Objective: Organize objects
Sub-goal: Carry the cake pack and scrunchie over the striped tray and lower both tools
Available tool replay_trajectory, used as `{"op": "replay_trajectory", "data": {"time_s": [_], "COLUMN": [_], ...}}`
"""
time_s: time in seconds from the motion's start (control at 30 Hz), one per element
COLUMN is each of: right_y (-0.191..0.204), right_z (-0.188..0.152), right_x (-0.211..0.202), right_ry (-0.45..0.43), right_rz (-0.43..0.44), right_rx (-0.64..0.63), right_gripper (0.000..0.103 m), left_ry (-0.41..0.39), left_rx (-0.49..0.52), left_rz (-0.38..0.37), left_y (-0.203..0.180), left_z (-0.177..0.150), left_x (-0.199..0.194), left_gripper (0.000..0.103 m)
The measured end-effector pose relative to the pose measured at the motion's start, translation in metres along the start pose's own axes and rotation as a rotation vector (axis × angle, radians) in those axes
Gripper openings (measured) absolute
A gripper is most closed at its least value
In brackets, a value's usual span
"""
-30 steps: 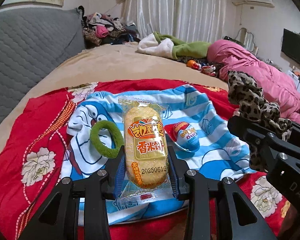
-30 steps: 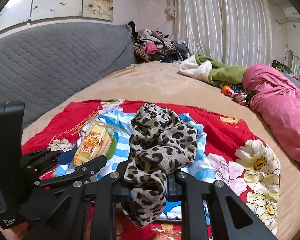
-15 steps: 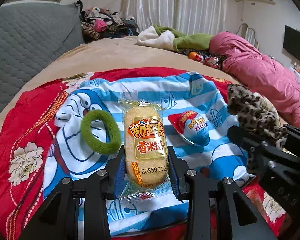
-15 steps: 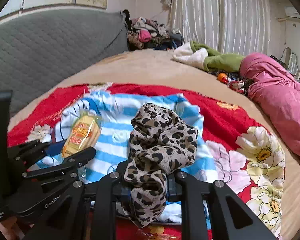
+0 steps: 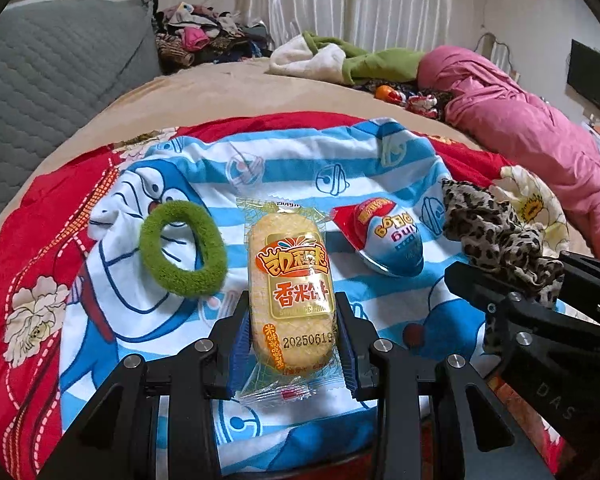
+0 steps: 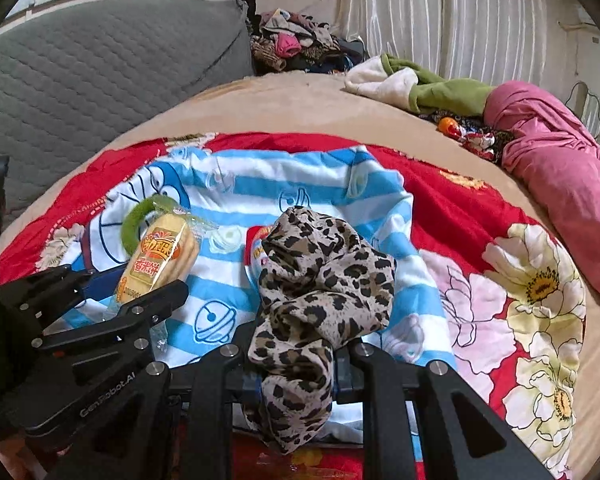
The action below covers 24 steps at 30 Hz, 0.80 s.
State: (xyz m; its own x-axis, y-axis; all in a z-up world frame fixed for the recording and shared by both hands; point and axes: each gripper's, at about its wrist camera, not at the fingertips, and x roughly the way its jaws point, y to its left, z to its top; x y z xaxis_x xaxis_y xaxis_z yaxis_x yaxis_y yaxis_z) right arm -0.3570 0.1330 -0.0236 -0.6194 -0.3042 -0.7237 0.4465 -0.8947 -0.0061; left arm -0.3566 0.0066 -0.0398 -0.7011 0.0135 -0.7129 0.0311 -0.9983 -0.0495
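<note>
My left gripper (image 5: 292, 324) is shut on a yellow rice-cracker packet (image 5: 290, 288) and holds it over the blue-striped Doraemon cloth (image 5: 284, 168). A green hair tie (image 5: 182, 248) lies on the cloth left of the packet. A red and blue egg-shaped toy pack (image 5: 388, 236) lies to its right. My right gripper (image 6: 296, 364) is shut on a leopard-print scrunchie (image 6: 320, 280), which also shows in the left wrist view (image 5: 496, 232). In the right wrist view the packet (image 6: 162, 258) and the left gripper (image 6: 112, 300) are at the left.
The cloth lies on a red flowered blanket (image 6: 480, 216) on a beige bed (image 5: 228, 92). A pink quilt (image 5: 540, 136), green and white clothes (image 5: 340, 56) and small toys (image 5: 404, 96) lie at the far right. A grey headboard (image 6: 100, 64) stands at the left.
Both grippers have moved forward and lower over the striped cloth with their loads. The hair tie and egg toy now look closer.
</note>
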Motion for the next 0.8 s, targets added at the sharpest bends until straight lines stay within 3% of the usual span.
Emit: {"op": "replay_trajectory", "data": {"time_s": [0.8], "right_y": [0.0], "right_z": [-0.009], "right_x": [0.025], "right_ry": [0.093], "right_rz": [-0.002], "right_rx": [-0.004], "right_gripper": [0.023], "left_ry": [0.077], "left_rx": [-0.006], "left_rz": [-0.014], "left_y": [0.002], "left_z": [-0.01], "left_x": [0.023], "left_gripper": [0.041]}}
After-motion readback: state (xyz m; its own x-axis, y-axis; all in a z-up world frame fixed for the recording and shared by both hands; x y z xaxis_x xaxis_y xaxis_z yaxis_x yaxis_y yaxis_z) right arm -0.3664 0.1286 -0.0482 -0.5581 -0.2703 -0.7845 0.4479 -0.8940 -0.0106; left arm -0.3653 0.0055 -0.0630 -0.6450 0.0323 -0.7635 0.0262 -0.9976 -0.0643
